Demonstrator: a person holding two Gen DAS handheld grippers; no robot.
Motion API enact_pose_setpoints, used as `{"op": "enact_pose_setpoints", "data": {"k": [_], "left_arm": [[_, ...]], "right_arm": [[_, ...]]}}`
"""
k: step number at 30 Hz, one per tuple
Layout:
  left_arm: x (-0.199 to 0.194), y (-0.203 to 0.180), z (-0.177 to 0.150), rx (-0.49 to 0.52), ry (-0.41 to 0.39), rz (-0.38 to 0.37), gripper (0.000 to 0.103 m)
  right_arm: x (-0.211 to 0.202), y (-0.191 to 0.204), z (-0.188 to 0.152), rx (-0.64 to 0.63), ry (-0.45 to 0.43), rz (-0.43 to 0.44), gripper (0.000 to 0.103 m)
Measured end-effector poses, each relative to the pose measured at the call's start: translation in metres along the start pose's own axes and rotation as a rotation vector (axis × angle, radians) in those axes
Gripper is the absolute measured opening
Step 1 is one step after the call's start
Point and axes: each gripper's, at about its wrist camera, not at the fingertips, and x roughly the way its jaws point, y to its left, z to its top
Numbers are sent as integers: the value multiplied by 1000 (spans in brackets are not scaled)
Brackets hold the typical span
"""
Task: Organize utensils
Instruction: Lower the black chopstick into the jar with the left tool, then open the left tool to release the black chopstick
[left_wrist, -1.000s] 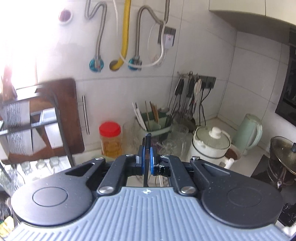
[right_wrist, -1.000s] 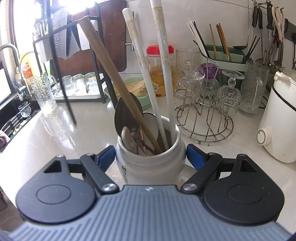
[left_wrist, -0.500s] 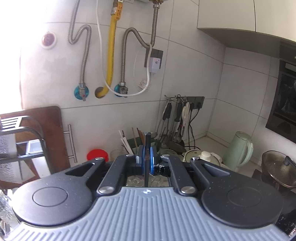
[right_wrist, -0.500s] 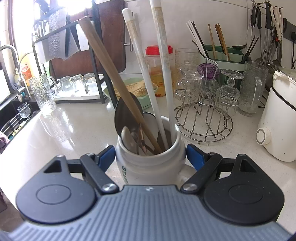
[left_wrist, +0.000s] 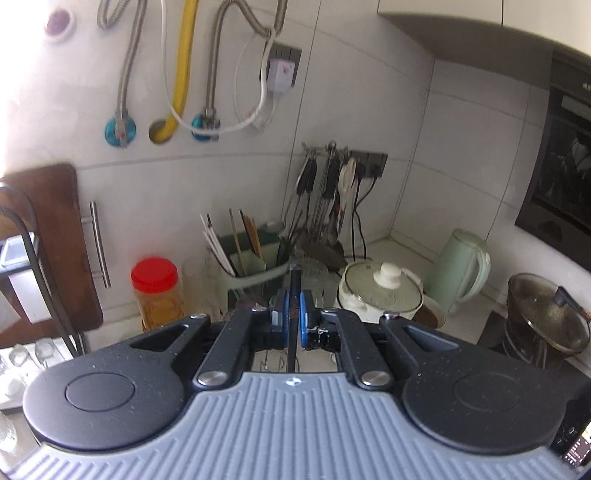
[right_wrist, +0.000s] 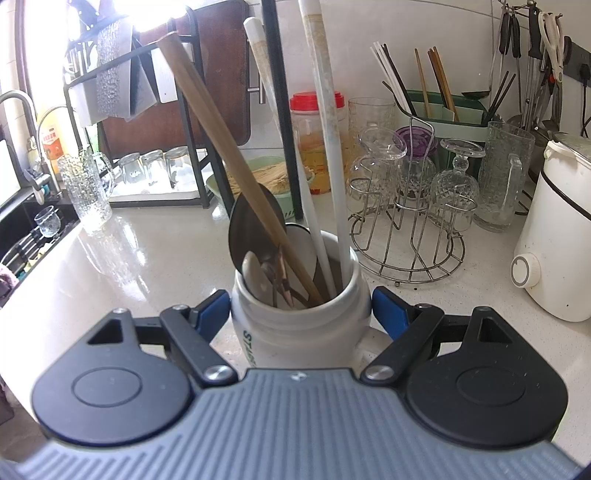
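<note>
One pale, glossy counter (right_wrist: 147, 258) runs under white tiled walls (left_wrist: 461, 147), w/ a dark oven (left_wrist: 561, 177) at 3 o'clock in the left view. Dish rack (right_wrist: 207, 110) sits at 10 o'clock, wire glass stand (right_wrist: 410, 236) at 2 o'clock, white cooker (right_wrist: 554, 229) at 3. Right gripper (right_wrist: 301, 314) clamps the white jar (right_wrist: 299, 321) of utensils, on the counter at 6 o'clock. Left gripper (left_wrist: 293, 319) pinches a thin dark handle (left_wrist: 294, 291), fingers nearly together, held upright.
</note>
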Motion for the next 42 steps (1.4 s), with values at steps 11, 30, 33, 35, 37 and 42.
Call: {"op": "enact_pose_setpoints", "data": {"k": [11,30,33,35,37,42], "left_arm": [[39,-1,-38,-10,133,-14,6],[72,-15,-63,-73,361,12,6],[73,-13,-66,-80,362,19,6],[73,-12,-66,-86,358,27,6],[72,-10,-66,-98,355,28,7],[65,-7,-63,-106,335,51,8]], "right_arm": [[0,0,-1,-3,-4,1,86],[4,1,1,-5,-3,7,86],[4,1,1,-8,-4,7,86],[4,1,1,-8,-4,7,86],[4,1,1,-10,-4,8,86],[5,1,2,-12,-8,11,86]]}}
